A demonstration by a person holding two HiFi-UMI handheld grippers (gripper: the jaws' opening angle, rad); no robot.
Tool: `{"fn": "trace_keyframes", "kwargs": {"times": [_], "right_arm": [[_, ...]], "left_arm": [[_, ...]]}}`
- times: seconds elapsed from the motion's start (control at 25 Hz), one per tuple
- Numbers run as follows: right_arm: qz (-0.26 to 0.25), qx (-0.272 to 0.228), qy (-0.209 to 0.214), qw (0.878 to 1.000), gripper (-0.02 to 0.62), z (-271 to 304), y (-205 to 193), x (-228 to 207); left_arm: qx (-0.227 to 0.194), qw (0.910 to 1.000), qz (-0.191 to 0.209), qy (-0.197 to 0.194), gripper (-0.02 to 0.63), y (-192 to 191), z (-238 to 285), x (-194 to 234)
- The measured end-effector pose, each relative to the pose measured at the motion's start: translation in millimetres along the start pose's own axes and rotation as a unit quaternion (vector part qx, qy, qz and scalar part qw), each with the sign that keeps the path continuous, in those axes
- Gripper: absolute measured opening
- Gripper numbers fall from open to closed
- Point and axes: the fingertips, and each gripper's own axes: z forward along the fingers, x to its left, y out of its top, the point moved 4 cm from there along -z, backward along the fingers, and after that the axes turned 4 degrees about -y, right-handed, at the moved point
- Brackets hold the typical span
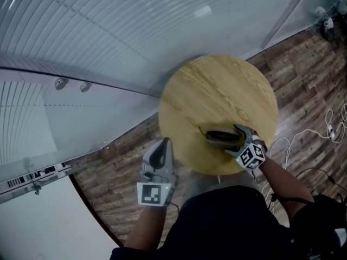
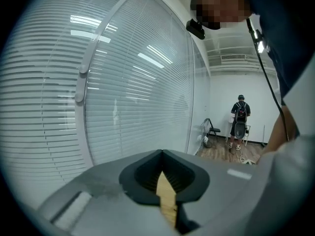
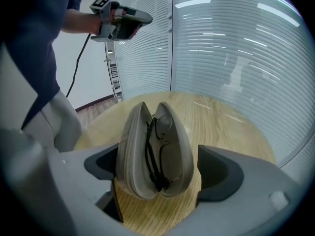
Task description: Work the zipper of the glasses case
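Note:
A grey glasses case (image 1: 217,137) lies on the round wooden table (image 1: 217,85) near its front edge. In the right gripper view the case (image 3: 130,151) gapes partly, with dark-framed glasses (image 3: 156,151) inside. My right gripper (image 1: 234,140) is open, and its jaws stand wide on either side of the case (image 3: 160,166); a gap shows at the right pad. My left gripper (image 1: 162,148) is shut with nothing in it, held off the table's left edge over the floor. It points at the blinds in its own view (image 2: 162,173) and appears high up at the left in the right gripper view (image 3: 140,21).
A curved glass wall with white blinds (image 1: 108,31) runs behind and to the left of the table. Wood floor (image 1: 303,69) surrounds it, with white cables (image 1: 325,129) at the right. A person (image 2: 239,119) and a chair (image 2: 212,131) stand far off.

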Motion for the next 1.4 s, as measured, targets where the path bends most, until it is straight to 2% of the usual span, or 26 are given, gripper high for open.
{"fn": "trace_keyframes", "kwargs": {"times": [0.2, 0.32, 0.36, 0.44, 0.48, 0.68, 0.8, 0.88, 0.96, 1.16, 1.4], "right_arm": [[-0.02, 0.028, 0.021, 0.999, 0.471, 12, -4, 4], [-0.004, 0.028, 0.021, 0.999, 0.463, 13, -4, 2], [0.005, 0.023, 0.02, 1.0, 0.433, 11, -2, -1], [0.019, 0.017, 0.02, 0.999, 0.314, 6, 0, -7], [0.023, 0.019, 0.024, 0.999, 0.296, 5, 1, -8], [0.037, 0.029, 0.048, 0.998, 0.312, 16, 4, -8], [0.027, 0.067, 0.058, 0.996, 0.334, 33, 4, -2], [0.021, 0.076, 0.061, 0.995, 0.339, 38, 5, 0], [0.023, 0.067, 0.057, 0.996, 0.315, 36, 8, 0], [0.048, 0.038, 0.025, 0.998, 0.308, 21, 13, -1], [0.107, -0.034, 0.01, 0.994, 0.301, -10, 36, -6]], "left_arm": [[0.012, 0.9998, 0.0, 0.015, 0.002, -12, -4, 6], [0.02, 0.9996, -0.001, 0.021, 0.002, -15, -9, 10], [0.021, 0.9995, -0.002, 0.025, 0.002, -15, -10, 11], [0.023, 0.9992, -0.005, 0.032, 0.002, -15, -11, 13], [0.024, 0.9991, -0.006, 0.035, 0.002, -15, -11, 14], [0.025, 0.9991, -0.005, 0.035, 0.002, -17, -11, 15], [0.028, 0.9992, -0.007, 0.029, 0.002, -18, -10, 11], [0.028, 0.9992, -0.008, 0.027, 0.002, -18, -11, 9], [0.03, 0.9991, -0.009, 0.027, 0.002, -18, -12, 9], [0.035, 0.9988, -0.014, 0.032, 0.002, -23, -15, 17], [0.029, 0.9993, -0.018, 0.016, 0.002, -25, -11, 10]]}}
